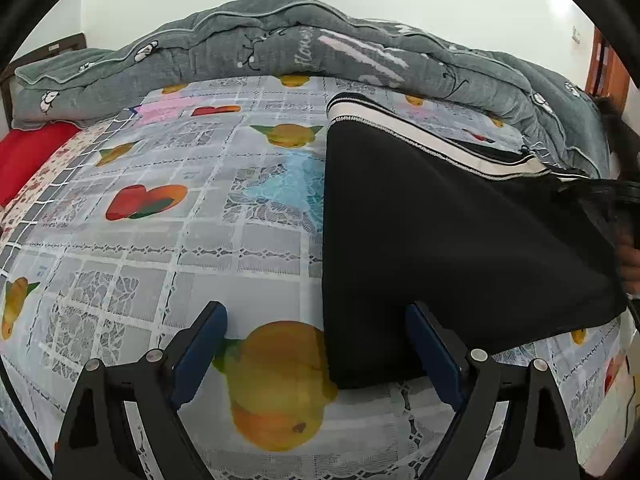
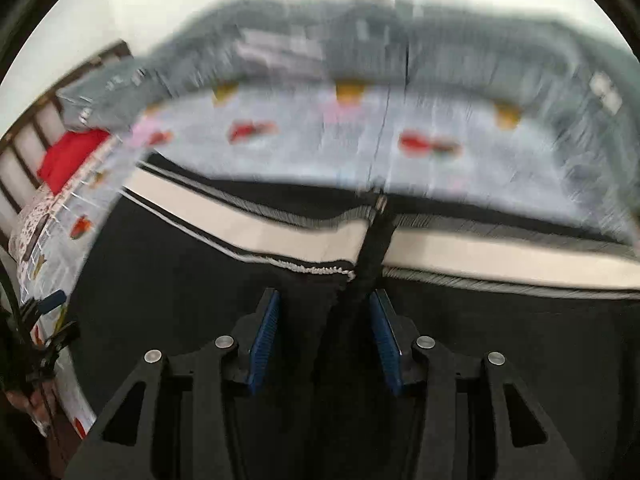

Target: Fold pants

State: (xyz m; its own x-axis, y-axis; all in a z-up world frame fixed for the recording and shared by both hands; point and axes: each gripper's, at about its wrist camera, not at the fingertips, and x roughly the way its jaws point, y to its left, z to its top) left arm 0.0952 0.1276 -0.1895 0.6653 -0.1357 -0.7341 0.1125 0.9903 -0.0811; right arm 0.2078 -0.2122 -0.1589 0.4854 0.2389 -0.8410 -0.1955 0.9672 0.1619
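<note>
While the left gripper (image 1: 316, 348) hovered released over the bed (image 1: 160, 240), the folded black pants (image 1: 440, 240) lay flat, their near corner between its spread pads, untouched. From the blurred right wrist view, the right gripper (image 2: 324, 332) stood parted above the pants' white side stripe (image 2: 280, 232), clasping nothing.
</note>
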